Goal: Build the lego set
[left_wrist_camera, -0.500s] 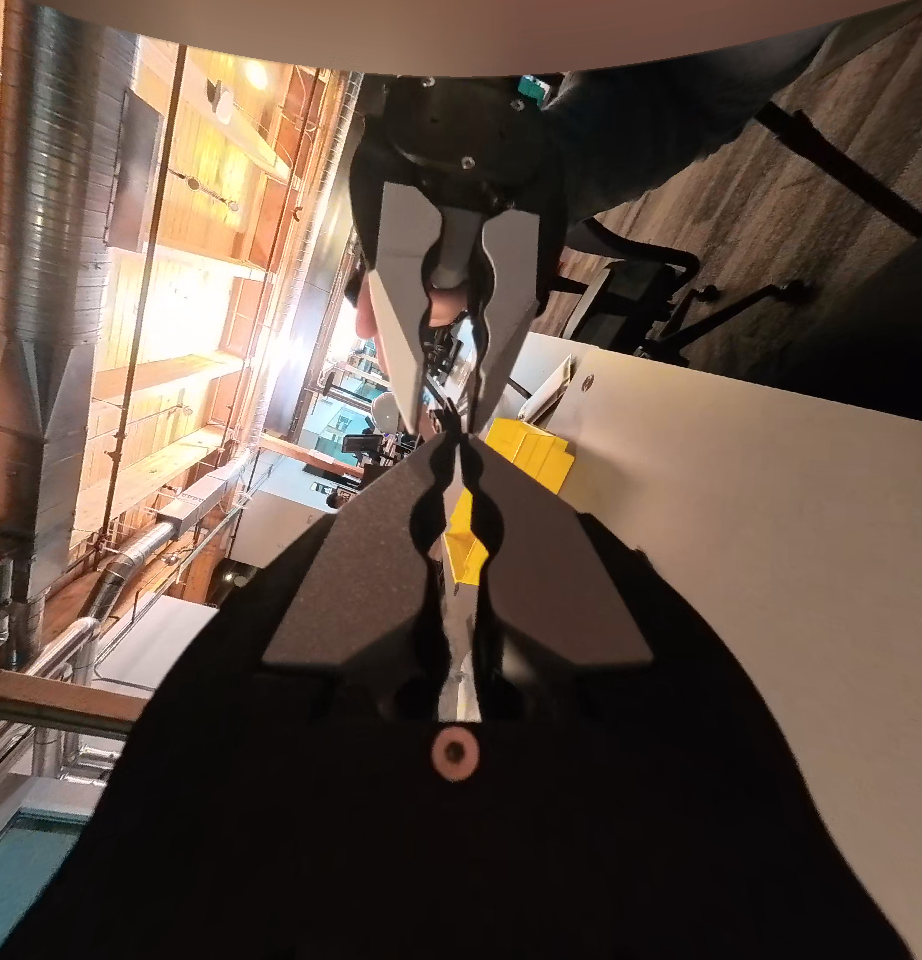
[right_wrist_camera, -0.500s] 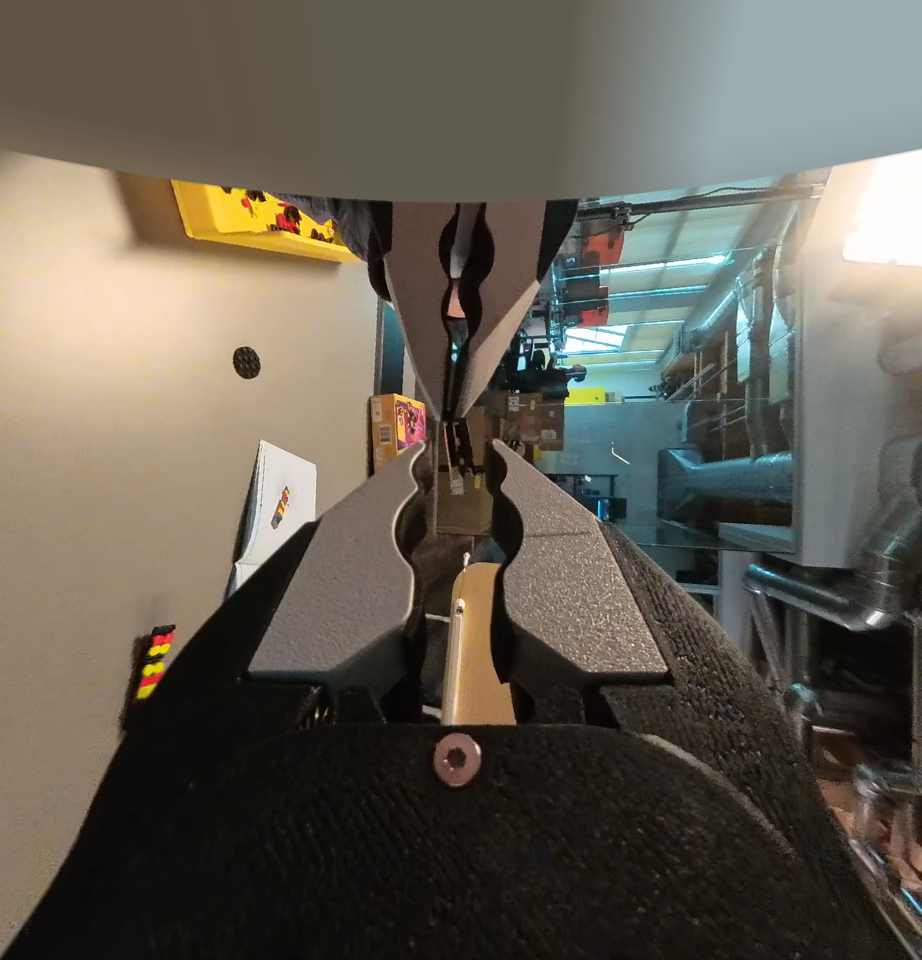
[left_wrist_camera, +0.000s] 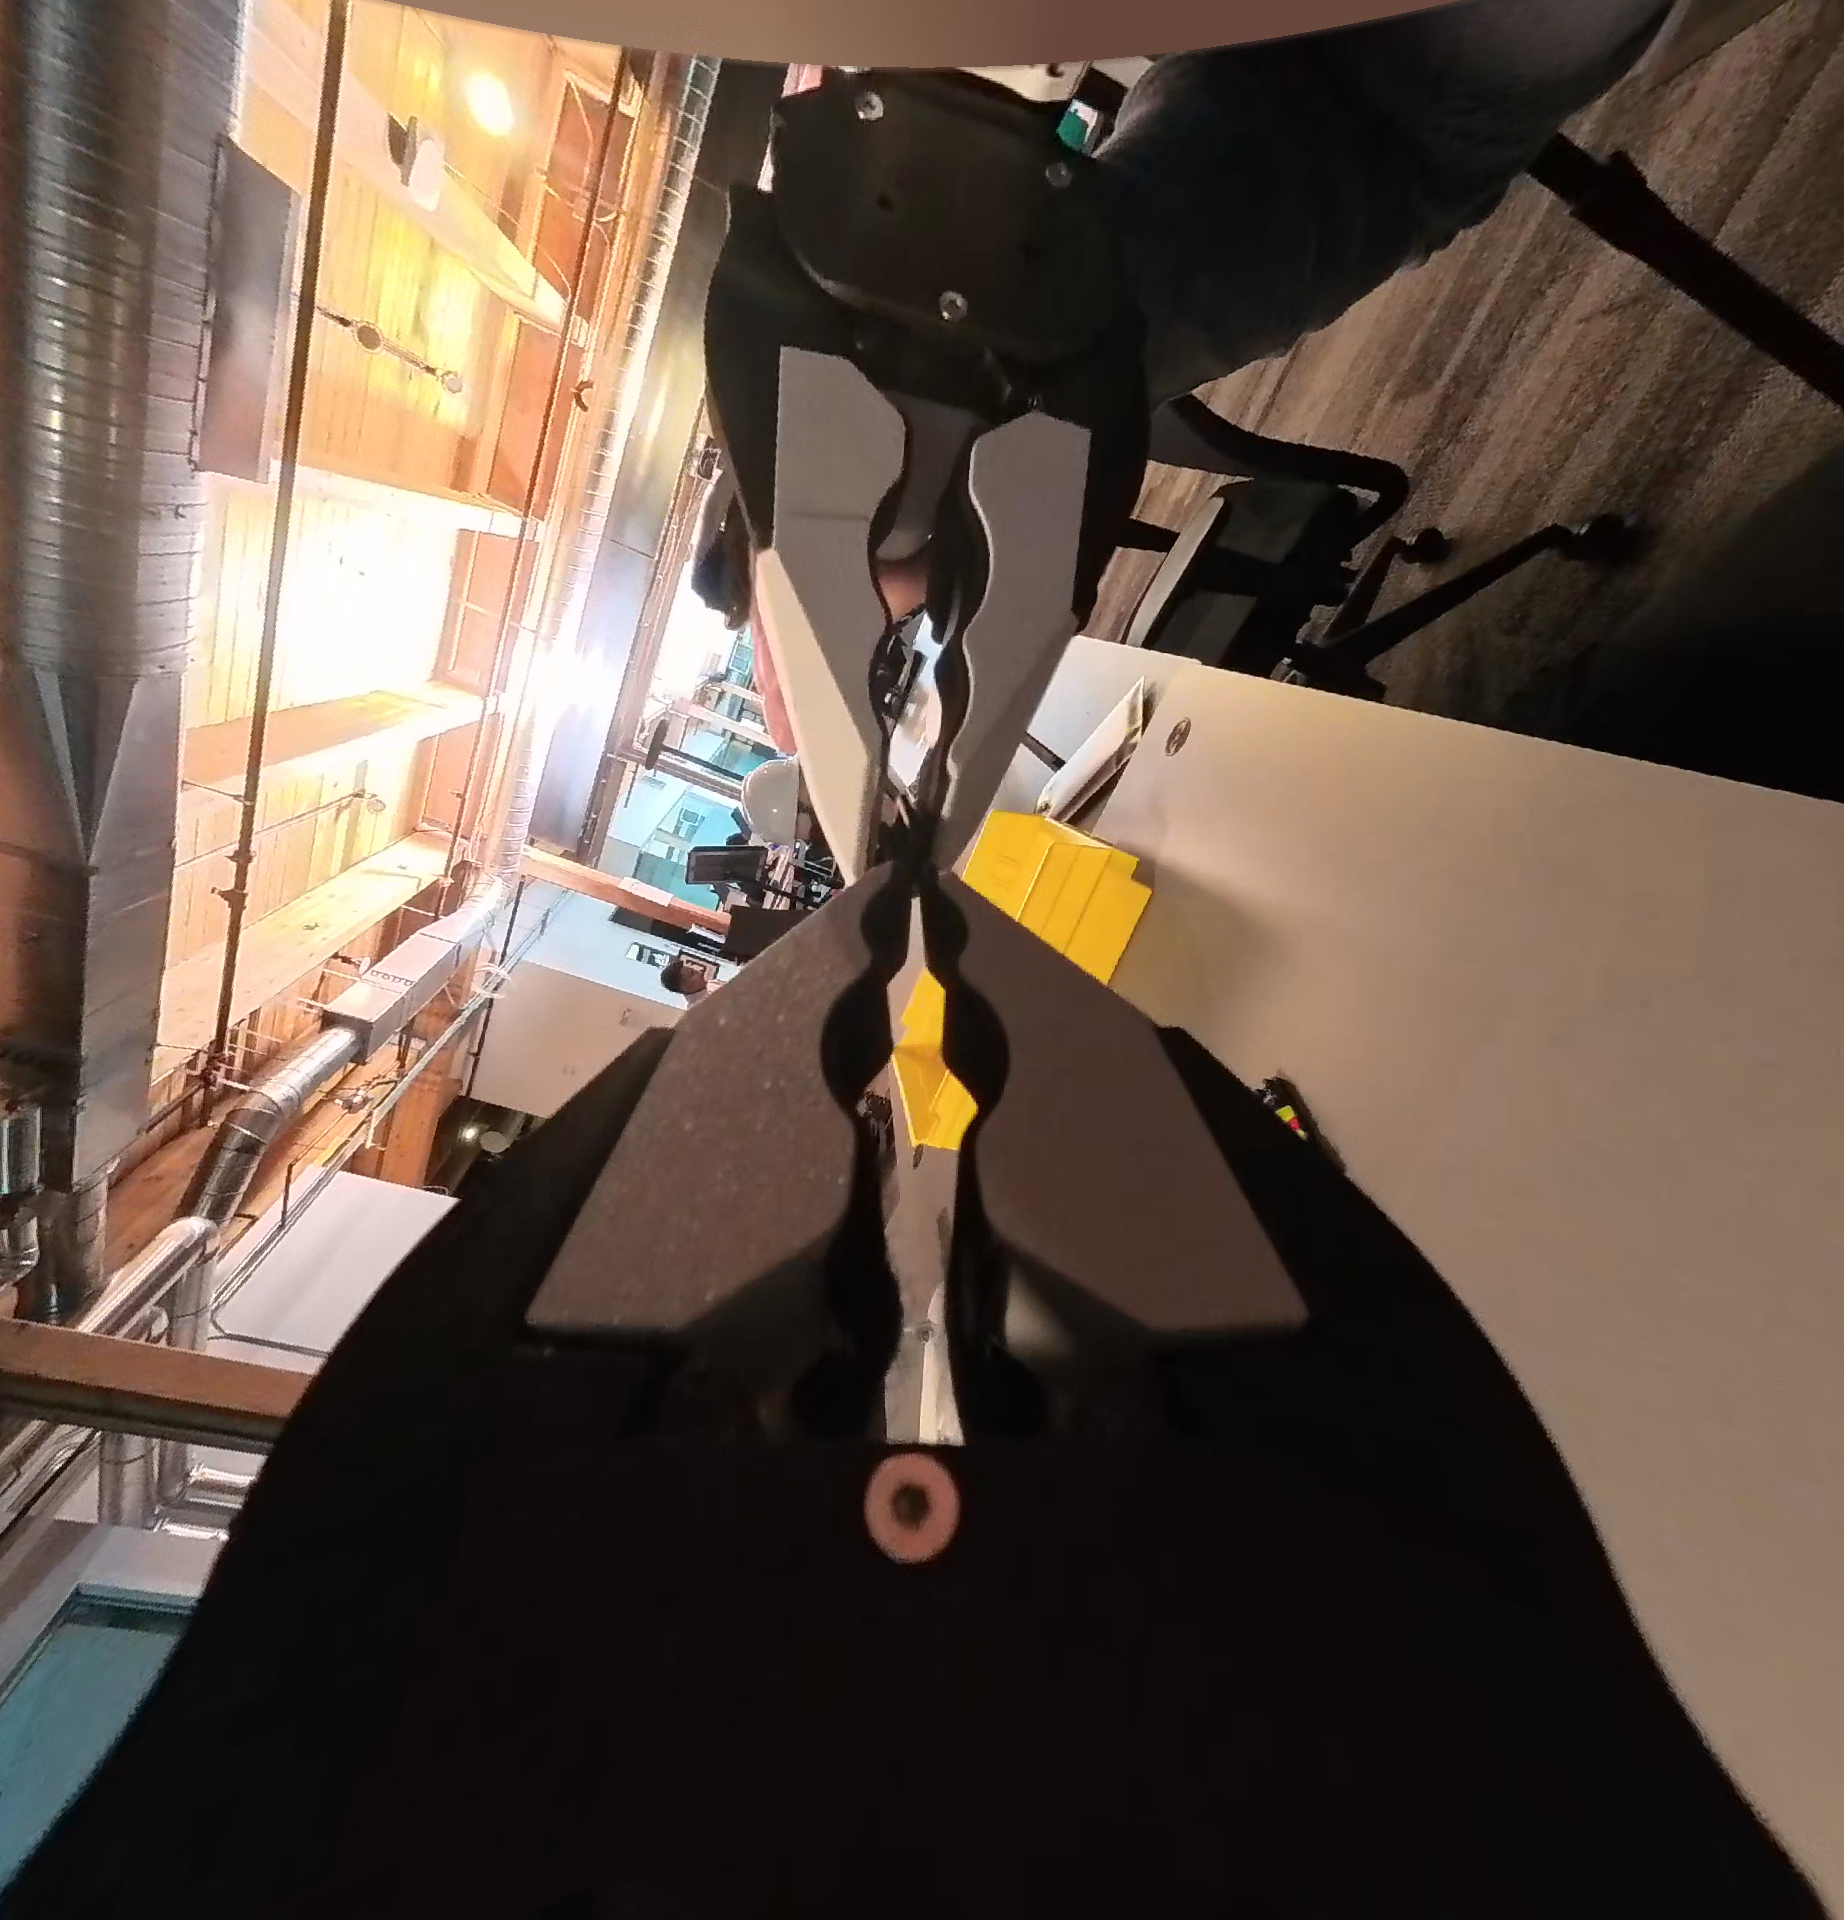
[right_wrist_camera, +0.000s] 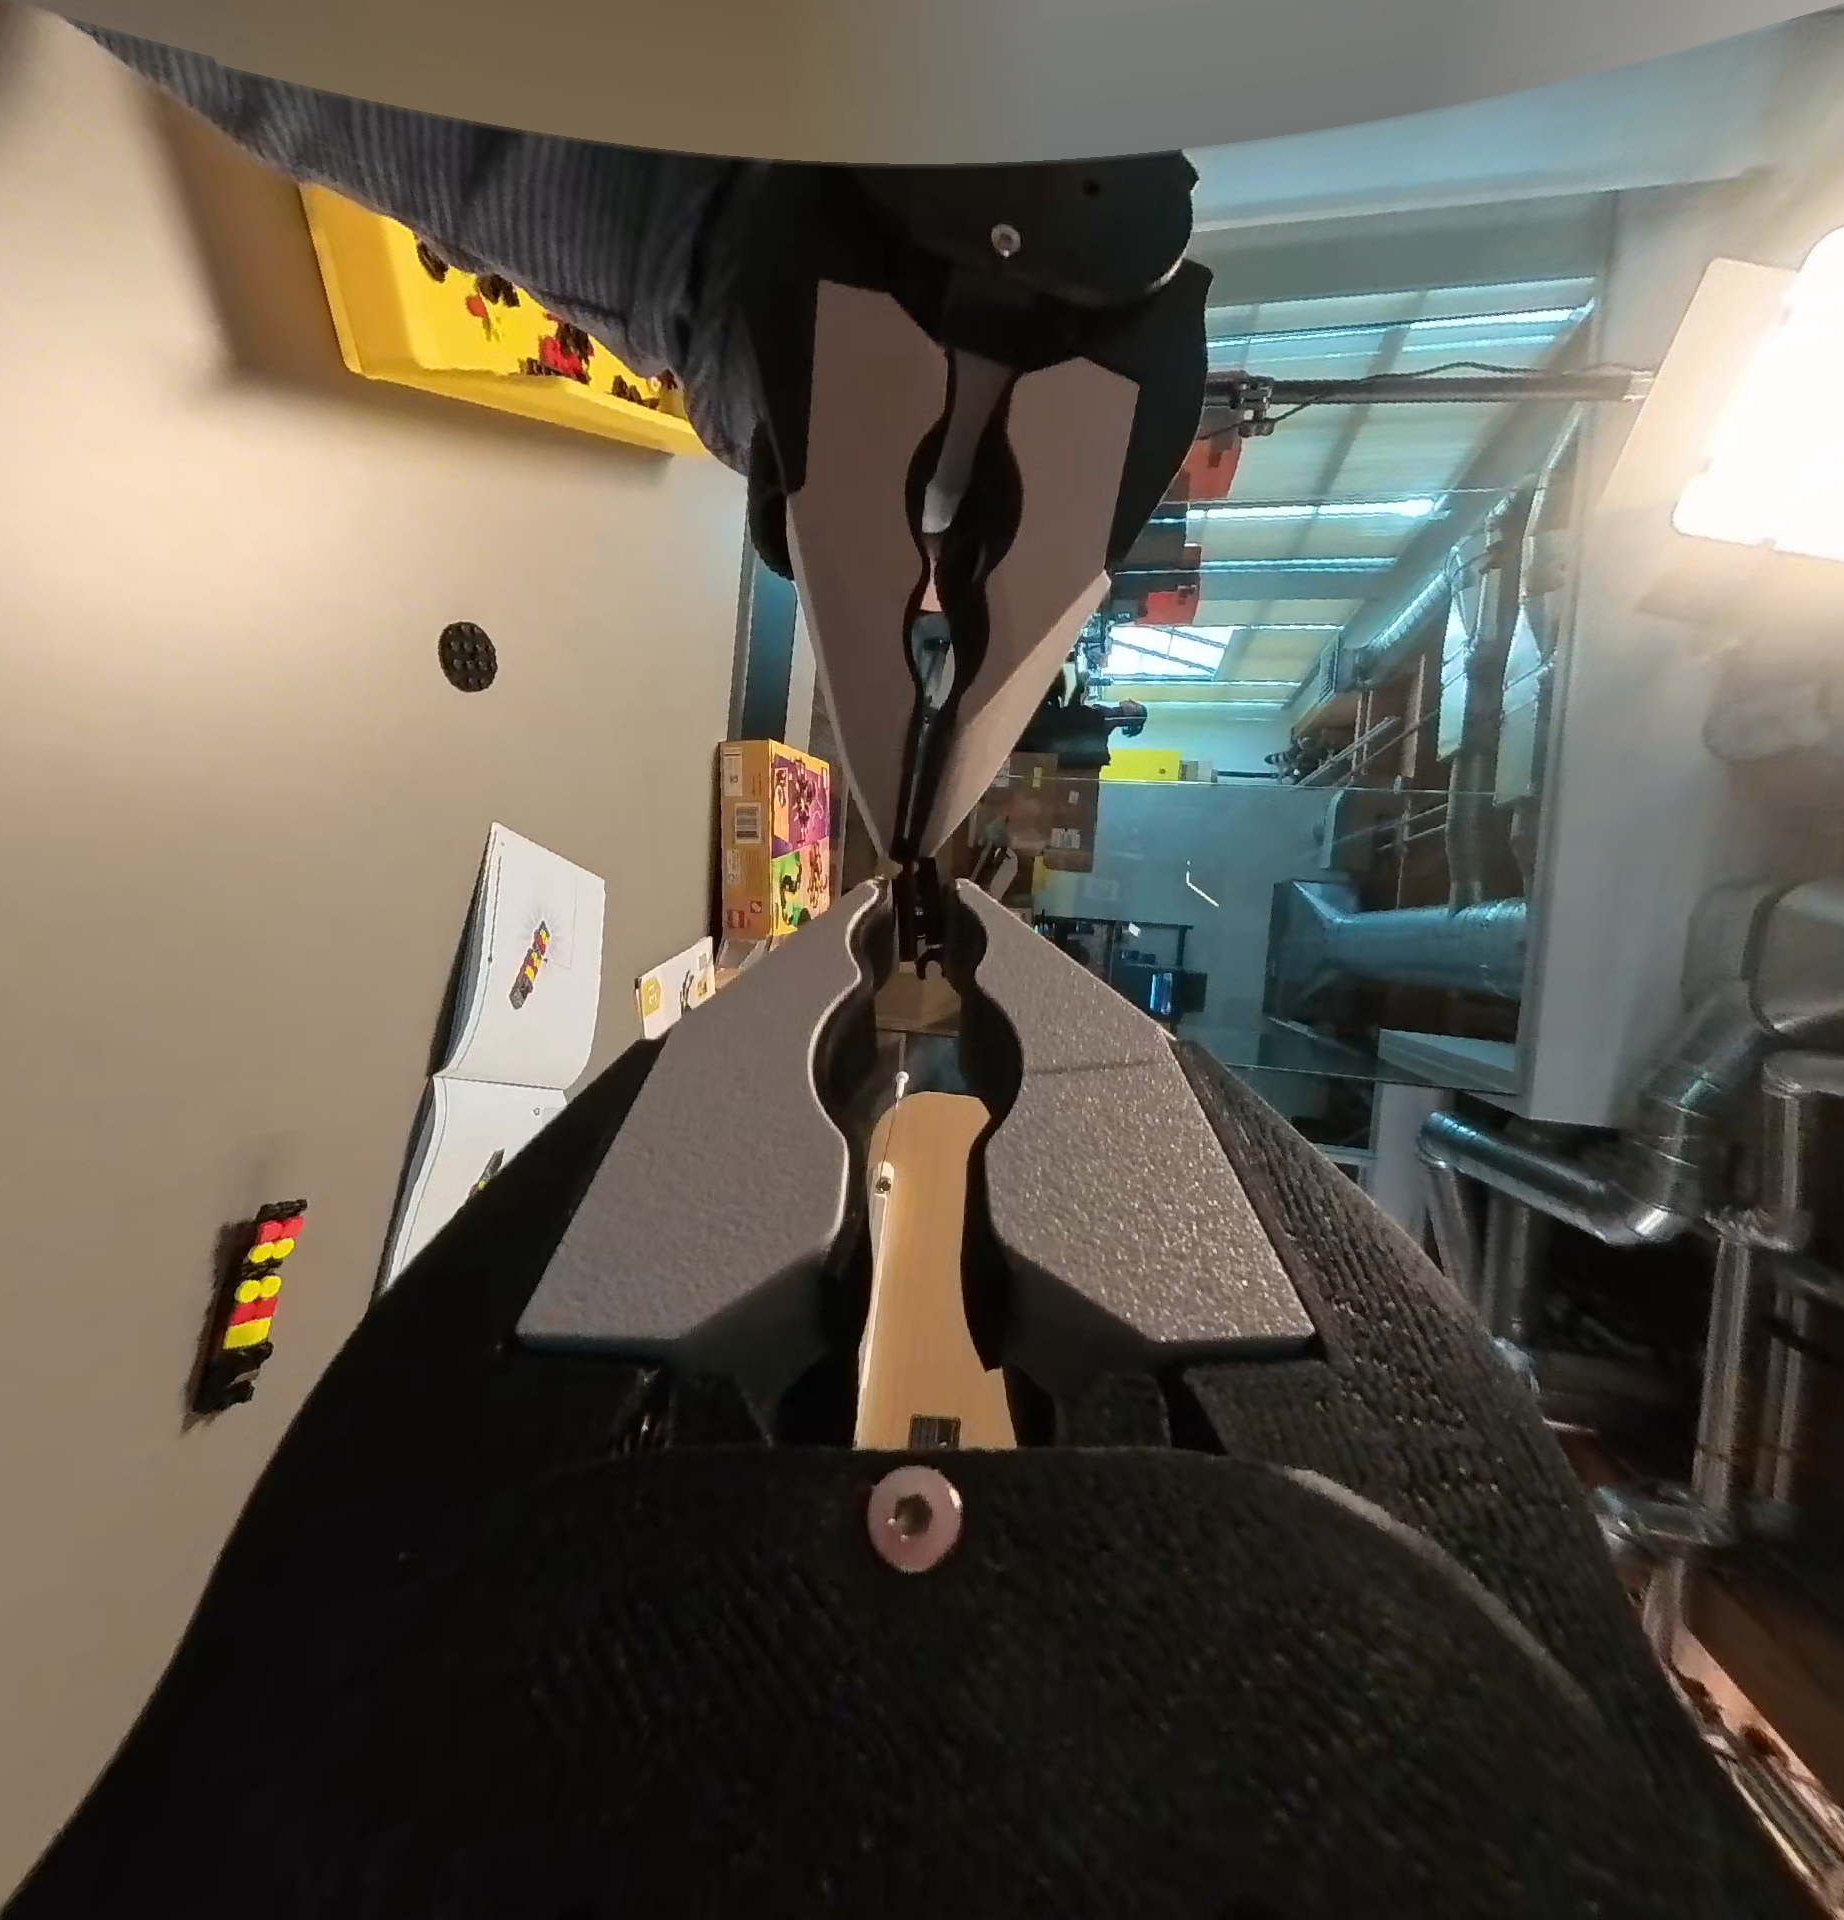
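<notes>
Left tool [left_wrist_camera: 910, 878] & right tool [right_wrist_camera: 918, 896] tip-to-tip, both pinching 1 small black piece [right_wrist_camera: 914, 914].

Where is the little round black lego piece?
In the right wrist view, the round black piece lies alone on the table at the left, below the yellow tray and above the open booklet.

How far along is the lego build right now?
Done: a small black, red and yellow assembly lies on the table. In hand: the left gripper and right gripper meet tip to tip around a small dark piece. Left: loose pieces wait in the yellow tray, and a round black plate lies unused.
</notes>
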Demonstrator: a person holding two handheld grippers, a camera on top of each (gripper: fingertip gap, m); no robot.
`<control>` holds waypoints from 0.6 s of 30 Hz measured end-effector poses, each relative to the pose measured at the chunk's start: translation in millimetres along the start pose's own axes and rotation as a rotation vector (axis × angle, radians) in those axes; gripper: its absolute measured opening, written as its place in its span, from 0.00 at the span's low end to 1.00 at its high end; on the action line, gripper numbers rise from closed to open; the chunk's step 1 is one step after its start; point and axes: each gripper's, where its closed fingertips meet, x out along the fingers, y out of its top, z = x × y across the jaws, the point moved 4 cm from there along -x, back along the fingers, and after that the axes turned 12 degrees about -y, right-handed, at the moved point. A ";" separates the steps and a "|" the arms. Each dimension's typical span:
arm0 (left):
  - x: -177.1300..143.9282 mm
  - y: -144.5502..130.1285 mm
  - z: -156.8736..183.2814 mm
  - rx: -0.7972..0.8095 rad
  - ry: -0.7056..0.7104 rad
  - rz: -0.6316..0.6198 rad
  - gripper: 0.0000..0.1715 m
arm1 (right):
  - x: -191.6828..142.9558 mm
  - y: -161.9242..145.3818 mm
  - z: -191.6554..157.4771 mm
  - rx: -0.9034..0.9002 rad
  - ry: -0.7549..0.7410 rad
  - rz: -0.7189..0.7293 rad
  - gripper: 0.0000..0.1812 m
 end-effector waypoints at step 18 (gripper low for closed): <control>-1.2 -0.1 -2.9 0.015 0.031 -0.016 0.00 | 0.6 1.7 6.1 0.232 0.065 0.021 0.03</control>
